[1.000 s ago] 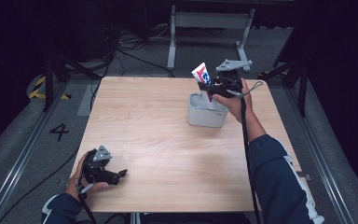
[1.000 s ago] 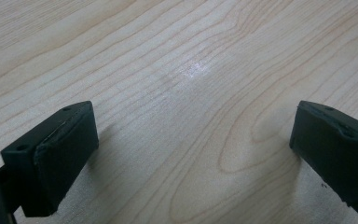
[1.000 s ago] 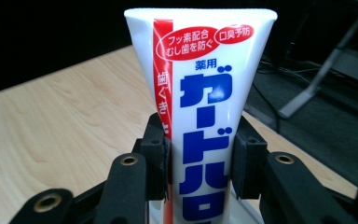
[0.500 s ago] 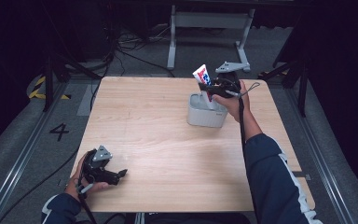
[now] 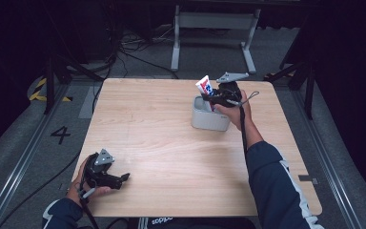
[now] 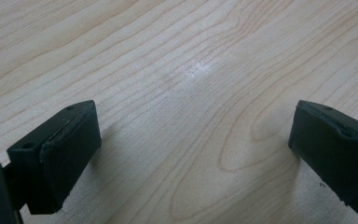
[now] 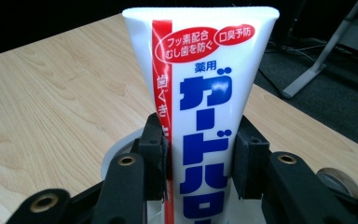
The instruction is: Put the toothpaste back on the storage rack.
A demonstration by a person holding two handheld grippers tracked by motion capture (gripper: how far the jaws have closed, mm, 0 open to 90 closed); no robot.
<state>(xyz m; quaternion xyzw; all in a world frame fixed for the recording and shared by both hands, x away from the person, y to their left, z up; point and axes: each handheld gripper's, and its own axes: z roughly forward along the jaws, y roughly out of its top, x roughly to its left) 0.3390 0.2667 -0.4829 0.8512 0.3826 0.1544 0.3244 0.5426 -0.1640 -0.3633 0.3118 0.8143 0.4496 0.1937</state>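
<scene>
Your right gripper (image 5: 218, 98) is clamped on the toothpaste tube (image 5: 204, 86), its two black jaws pressing the tube's flat sides from either hand, as the right gripper view makes plain: the white tube (image 7: 200, 93) with its red stripe and blue lettering stands upright between the pads, crimped end on top. The tube's lower part sits inside the grey cup (image 5: 208, 119), whose white rim (image 7: 116, 154) shows just behind and below the jaws in that view. The cup stands on the wooden table (image 5: 171, 143), toward the far right part of it, and your right hand is just beside the cup on its right, with the gripper above the cup's rim and the tube's top leaning slightly to the left over the cup. Your left gripper (image 5: 119, 180) is well apart from the cup, down at the near left corner of the table, lying low over the wood. In the left gripper view its jaws stand wide apart with bare table (image 6: 191, 93) between them, nothing held.
</scene>
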